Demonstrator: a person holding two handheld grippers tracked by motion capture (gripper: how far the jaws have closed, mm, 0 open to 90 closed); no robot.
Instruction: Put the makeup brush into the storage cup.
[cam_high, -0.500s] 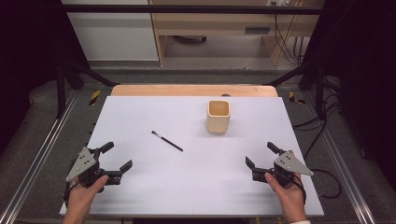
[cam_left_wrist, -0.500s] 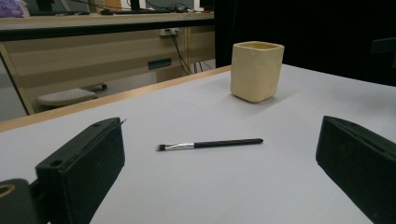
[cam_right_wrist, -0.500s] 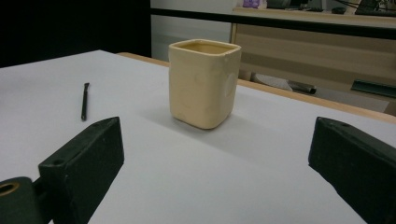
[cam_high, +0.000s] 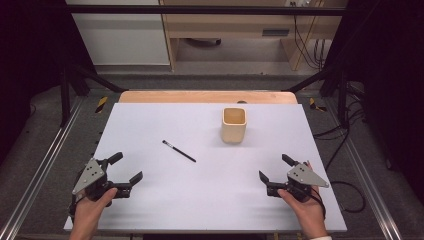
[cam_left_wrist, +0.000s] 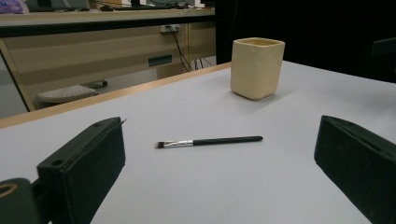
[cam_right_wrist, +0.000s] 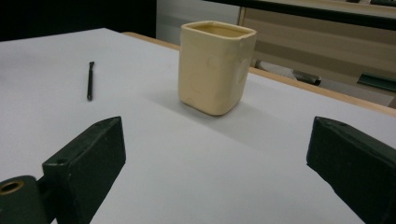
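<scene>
Okay, left gripper (cam_high: 126, 169) sits low near the table's near-left corner, held in the left hand (cam_high: 92, 205), jaws spread wide with nothing between them. Right gripper (cam_high: 276, 167) is at the near-right, in the right hand (cam_high: 305, 212), jaws likewise spread and bare. Both rest at or just above the white table (cam_high: 200, 200); contact can't be told.

The makeup brush (cam_high: 178, 151), thin, black handle, silver ferrule, dark bristles, lies flat on the table ahead of the left gripper and a bit toward the right one, well apart from both. In the left gripper view the brush (cam_left_wrist: 208, 141) lies crosswise between the two jaws' lines, farther out, bristle end toward that view's left. In the right gripper view it (cam_right_wrist: 89, 80) is off to the far left, lying nearly lengthwise.

The cream cup (cam_high: 234, 125), squarish, upright, open top, stands beyond the brush, ahead of the right gripper and slightly inward. It's straight ahead in the right gripper view (cam_right_wrist: 215, 67), and past the brush in the left gripper view (cam_left_wrist: 257, 67). Cup and brush apart, not touching.
</scene>
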